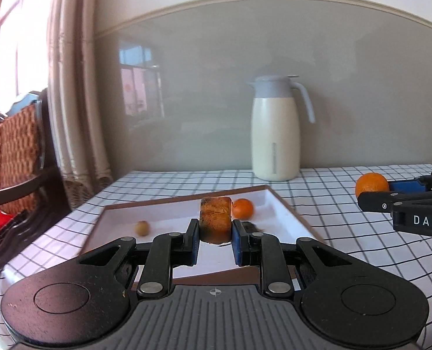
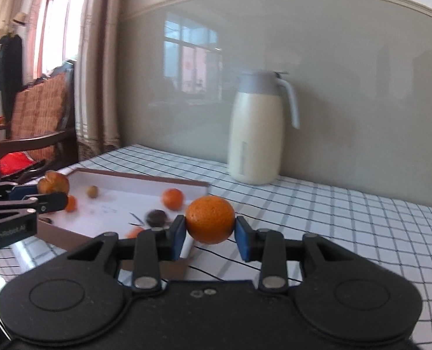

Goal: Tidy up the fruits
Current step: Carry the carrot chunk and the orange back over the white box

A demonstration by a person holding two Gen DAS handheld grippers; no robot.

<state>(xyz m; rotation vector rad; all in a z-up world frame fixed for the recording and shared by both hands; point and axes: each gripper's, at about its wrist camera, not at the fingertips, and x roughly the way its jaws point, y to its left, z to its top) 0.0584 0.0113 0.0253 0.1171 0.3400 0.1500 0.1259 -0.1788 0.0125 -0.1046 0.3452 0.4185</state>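
Note:
My left gripper (image 1: 215,229) is shut on a blotchy brown-orange fruit (image 1: 215,215), held just above the near part of a white tray with a brown rim (image 1: 186,197). In the tray lie a small orange (image 1: 243,207) and a small tan fruit (image 1: 142,228). My right gripper (image 2: 210,227) is shut on a round orange (image 2: 210,219), held above the checked cloth by the tray's right corner. The right wrist view shows the tray (image 2: 145,177) with an orange (image 2: 173,199), a dark fruit (image 2: 156,217), a tan fruit (image 2: 92,191), and the left gripper (image 2: 55,192) at the left.
A cream thermos jug (image 1: 275,128) with a grey lid stands at the back of the table against the grey wall. The checked tablecloth (image 2: 347,218) spreads to the right of the tray. A wooden chair with woven back (image 1: 11,145) and curtains are off the table's left edge.

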